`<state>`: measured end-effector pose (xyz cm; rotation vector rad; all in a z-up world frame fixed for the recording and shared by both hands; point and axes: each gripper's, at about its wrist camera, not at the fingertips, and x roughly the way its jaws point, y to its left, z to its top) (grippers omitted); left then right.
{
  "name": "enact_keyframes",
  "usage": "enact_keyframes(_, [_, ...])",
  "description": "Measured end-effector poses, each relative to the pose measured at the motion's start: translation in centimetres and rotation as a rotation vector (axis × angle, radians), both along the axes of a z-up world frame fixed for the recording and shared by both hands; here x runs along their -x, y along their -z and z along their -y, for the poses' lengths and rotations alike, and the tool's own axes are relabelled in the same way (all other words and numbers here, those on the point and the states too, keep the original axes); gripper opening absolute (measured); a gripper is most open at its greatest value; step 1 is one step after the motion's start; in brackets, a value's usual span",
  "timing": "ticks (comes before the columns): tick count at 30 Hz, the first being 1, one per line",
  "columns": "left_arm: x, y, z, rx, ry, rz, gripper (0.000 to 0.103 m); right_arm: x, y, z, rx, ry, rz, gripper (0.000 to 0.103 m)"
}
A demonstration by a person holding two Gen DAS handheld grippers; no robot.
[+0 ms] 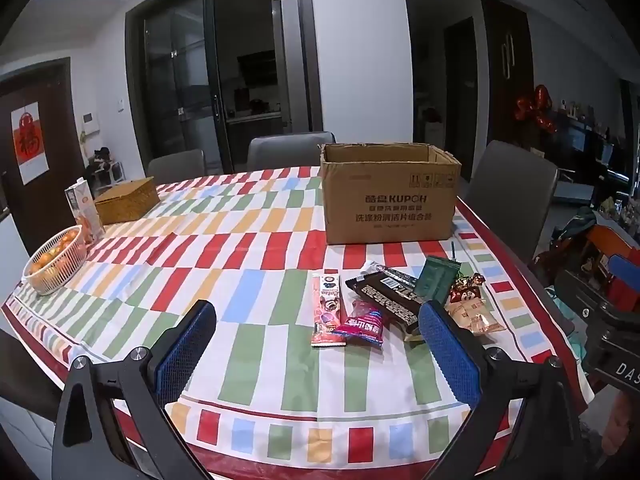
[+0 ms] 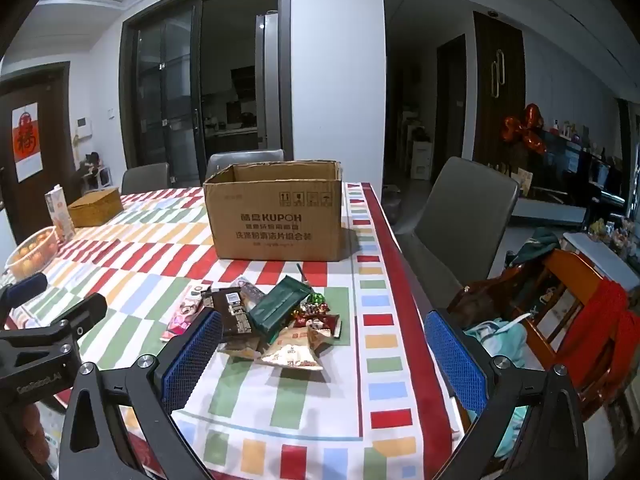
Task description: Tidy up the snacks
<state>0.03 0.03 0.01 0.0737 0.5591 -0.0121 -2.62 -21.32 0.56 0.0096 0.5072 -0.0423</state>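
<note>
A pile of snack packets lies on the striped tablecloth: a long pink packet (image 1: 328, 310), a small red-pink bag (image 1: 362, 324), a dark chocolate-coloured packet (image 1: 386, 294), a green packet (image 1: 436, 280) and beige packets (image 1: 474, 318). The same pile shows in the right wrist view, with the green packet (image 2: 280, 306) on top and a beige packet (image 2: 290, 354) in front. An open cardboard box (image 1: 390, 196) (image 2: 276, 210) stands behind the pile. My left gripper (image 1: 316, 344) is open and empty, just short of the pile. My right gripper (image 2: 324, 354) is open and empty over the pile's near right side.
A white basket of oranges (image 1: 54, 262), a carton (image 1: 84, 210) and a woven box (image 1: 126, 200) stand at the table's far left. Grey chairs (image 2: 460, 216) ring the table. The table's right edge (image 2: 404, 280) drops to a cluttered wooden chair (image 2: 568, 300).
</note>
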Motion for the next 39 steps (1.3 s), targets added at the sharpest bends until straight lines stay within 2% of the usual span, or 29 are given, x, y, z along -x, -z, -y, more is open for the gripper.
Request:
enact_keyframes(7, [0.1,-0.8,1.1,-0.012,-0.001,0.019,0.103,0.0,0.0,-0.1,0.000,-0.001,0.003,0.102])
enact_keyframes(16, [0.6,-0.6,0.0,0.007,0.008,0.038,0.103,0.1,0.1,-0.4,-0.003,-0.007,0.005,0.102])
enact_keyframes(39, [0.3,-0.7,0.1,0.007,0.011,0.032,0.103,0.2,-0.2,-0.3,-0.002,-0.010,0.009,0.102])
